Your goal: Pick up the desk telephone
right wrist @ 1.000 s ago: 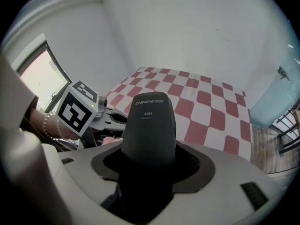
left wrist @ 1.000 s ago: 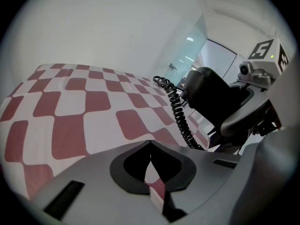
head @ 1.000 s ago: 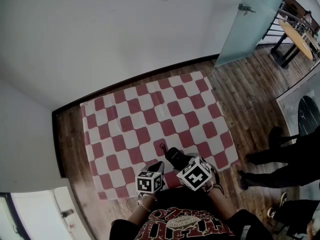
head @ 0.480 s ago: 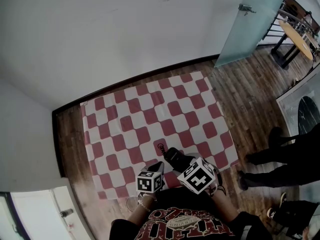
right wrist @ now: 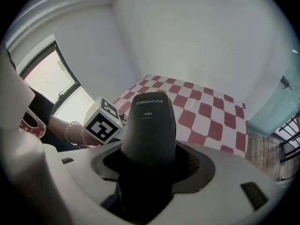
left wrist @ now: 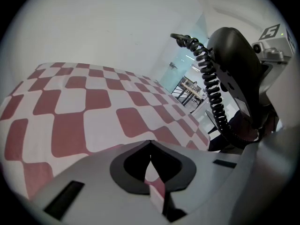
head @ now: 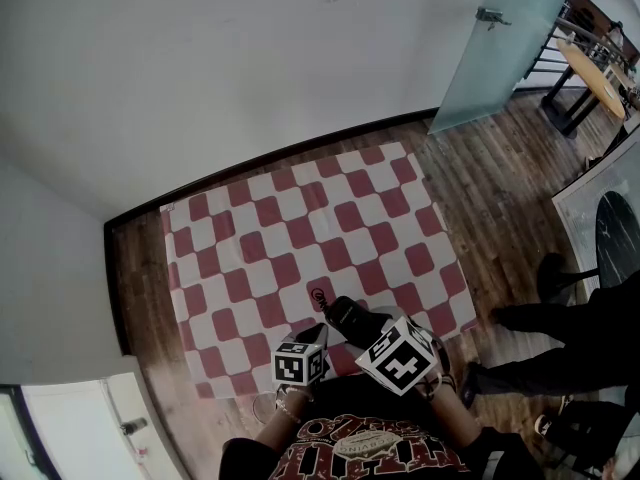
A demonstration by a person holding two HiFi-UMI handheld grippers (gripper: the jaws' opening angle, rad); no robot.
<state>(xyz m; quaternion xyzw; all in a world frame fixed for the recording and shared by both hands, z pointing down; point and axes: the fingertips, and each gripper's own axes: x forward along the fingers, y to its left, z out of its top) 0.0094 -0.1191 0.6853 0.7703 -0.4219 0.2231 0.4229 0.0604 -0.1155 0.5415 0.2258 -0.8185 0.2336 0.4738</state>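
Observation:
The black desk telephone [head: 347, 315] hangs above the near edge of the red-and-white checked cloth [head: 300, 218], with my right gripper [head: 362, 330] shut on it. In the right gripper view its labelled black body [right wrist: 150, 125] fills the gap between the jaws. The left gripper view shows the telephone [left wrist: 234, 64] at the right, with its coiled cord [left wrist: 211, 90] dangling. My left gripper [head: 312, 336] sits just left of it. Its jaws [left wrist: 150, 146] meet with nothing between them.
The cloth lies on a wooden floor [head: 490, 178] against a white wall [head: 250, 58]. A frosted glass door [head: 500, 38] stands at the back right, with a round table [head: 598, 76] beyond. A bystander's legs [head: 570, 328] stand right of the cloth.
My right gripper and the telephone have shifted only slightly. The bystander's feet at the right have moved. The left gripper holds still.

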